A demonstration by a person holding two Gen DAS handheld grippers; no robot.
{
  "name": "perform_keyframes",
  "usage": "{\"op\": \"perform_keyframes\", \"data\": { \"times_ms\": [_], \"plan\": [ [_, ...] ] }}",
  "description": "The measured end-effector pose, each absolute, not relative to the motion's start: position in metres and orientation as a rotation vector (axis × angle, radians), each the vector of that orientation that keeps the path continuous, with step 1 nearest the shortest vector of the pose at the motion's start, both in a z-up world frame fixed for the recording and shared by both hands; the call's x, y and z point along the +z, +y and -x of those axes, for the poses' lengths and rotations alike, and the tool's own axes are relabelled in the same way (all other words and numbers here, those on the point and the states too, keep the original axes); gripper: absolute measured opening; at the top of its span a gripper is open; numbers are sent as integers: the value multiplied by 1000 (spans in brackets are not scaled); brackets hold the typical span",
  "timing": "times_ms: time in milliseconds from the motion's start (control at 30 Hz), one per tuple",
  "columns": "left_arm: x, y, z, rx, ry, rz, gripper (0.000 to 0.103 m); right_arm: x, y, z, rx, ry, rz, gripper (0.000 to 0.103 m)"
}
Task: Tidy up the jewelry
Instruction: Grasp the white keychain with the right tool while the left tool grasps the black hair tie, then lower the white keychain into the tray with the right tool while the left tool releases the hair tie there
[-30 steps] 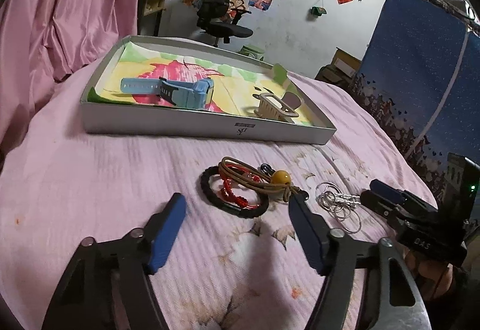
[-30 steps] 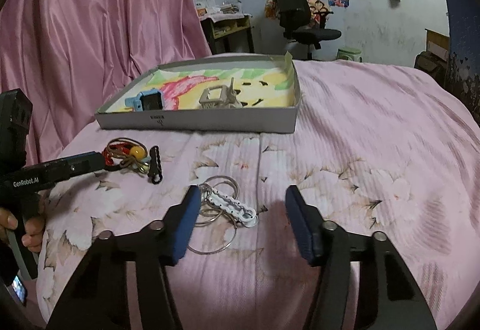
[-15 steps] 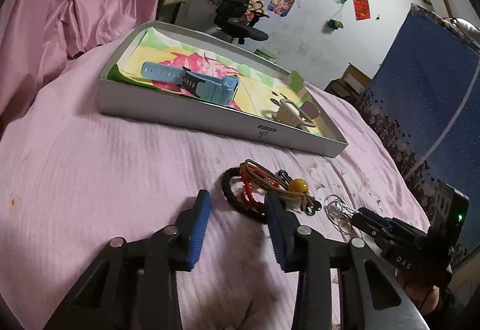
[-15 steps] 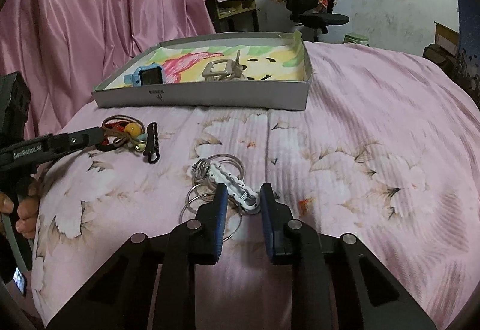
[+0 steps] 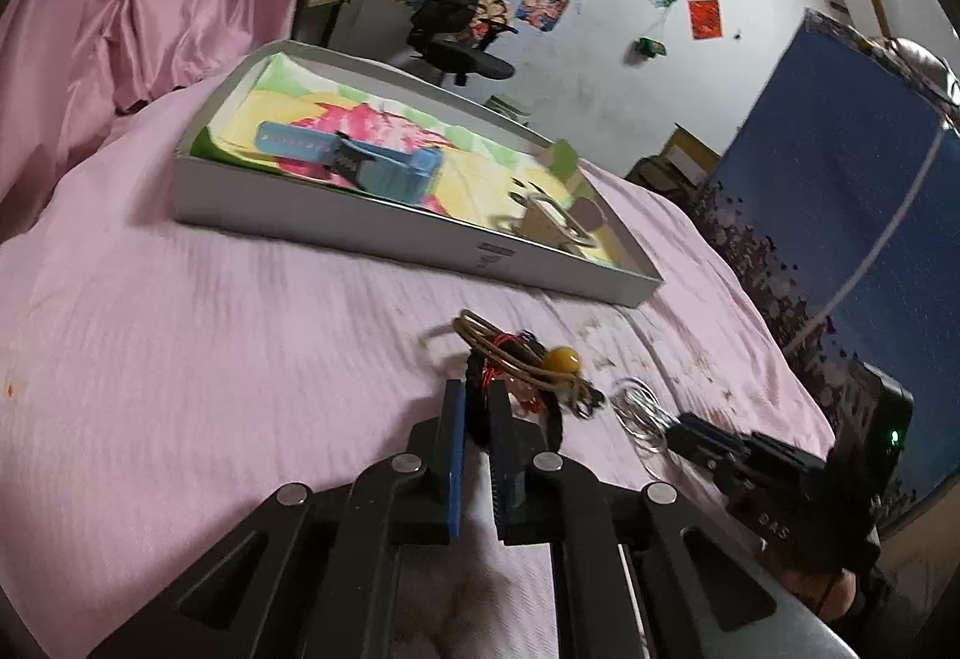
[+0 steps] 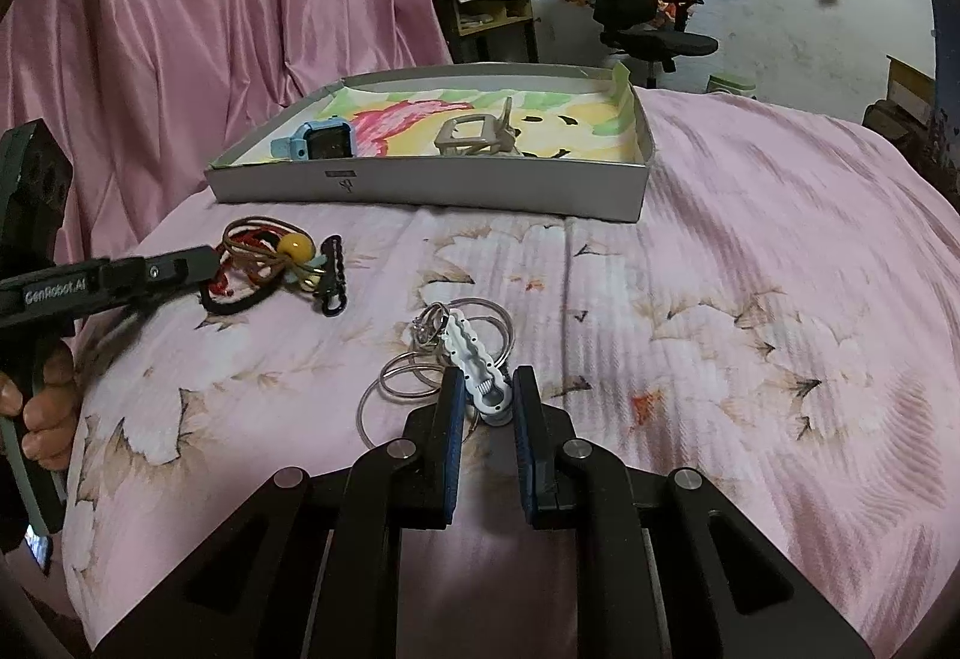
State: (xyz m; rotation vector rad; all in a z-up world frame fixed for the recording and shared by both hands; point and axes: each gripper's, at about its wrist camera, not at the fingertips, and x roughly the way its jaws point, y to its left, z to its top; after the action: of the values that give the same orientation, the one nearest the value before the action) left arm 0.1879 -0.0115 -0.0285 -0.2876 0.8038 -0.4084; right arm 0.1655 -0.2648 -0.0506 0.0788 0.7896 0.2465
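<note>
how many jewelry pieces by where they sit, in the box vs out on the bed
In the box: 2 (blue watch, beige watch)
On the bed: 2 (bracelet bunch, ring bunch with white clip)
Total: 4

My left wrist view sits low and close over the bedspread (image 5: 198, 359), facing the tray (image 5: 384, 233) at an angle from its left. My right wrist view looks higher, square at the tray (image 6: 432, 182). Both share tray, chair (image 6: 636, 17) and far wall (image 5: 600, 77); each catches the other gripper.
</note>
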Motion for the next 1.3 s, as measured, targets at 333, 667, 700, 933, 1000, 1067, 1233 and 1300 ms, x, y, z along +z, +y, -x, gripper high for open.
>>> {"op": "perform_keyframes", "data": {
  "times_ms": [333, 667, 700, 933, 1000, 1067, 1233, 1300],
  "plan": [
    [-24, -27, -163, -470, 825, 239, 7, -46, -262, -157, 294, 786, -96, 14],
    [-21, -41, -147, -525, 846, 181, 7, -45, -252, -152, 356, 798, -98, 13],
    [-22, -43, -146, -538, 848, 180, 7, -46, -252, -152, 360, 801, -100, 12],
    [-13, -57, -135, -588, 832, 148, 6, -41, -252, -147, 355, 782, -92, 11],
    [-9, -59, -132, -592, 827, 144, 6, -38, -254, -146, 353, 772, -94, 11],
    [-5, -62, -130, -597, 821, 140, 6, -33, -255, -145, 359, 759, -102, 11],
    [13, -64, -124, -604, 786, 148, 6, -21, -258, -138, 370, 706, -116, 11],
    [18, -63, -124, -603, 769, 148, 6, -16, -261, -136, 368, 673, -127, 11]
  ]
}}
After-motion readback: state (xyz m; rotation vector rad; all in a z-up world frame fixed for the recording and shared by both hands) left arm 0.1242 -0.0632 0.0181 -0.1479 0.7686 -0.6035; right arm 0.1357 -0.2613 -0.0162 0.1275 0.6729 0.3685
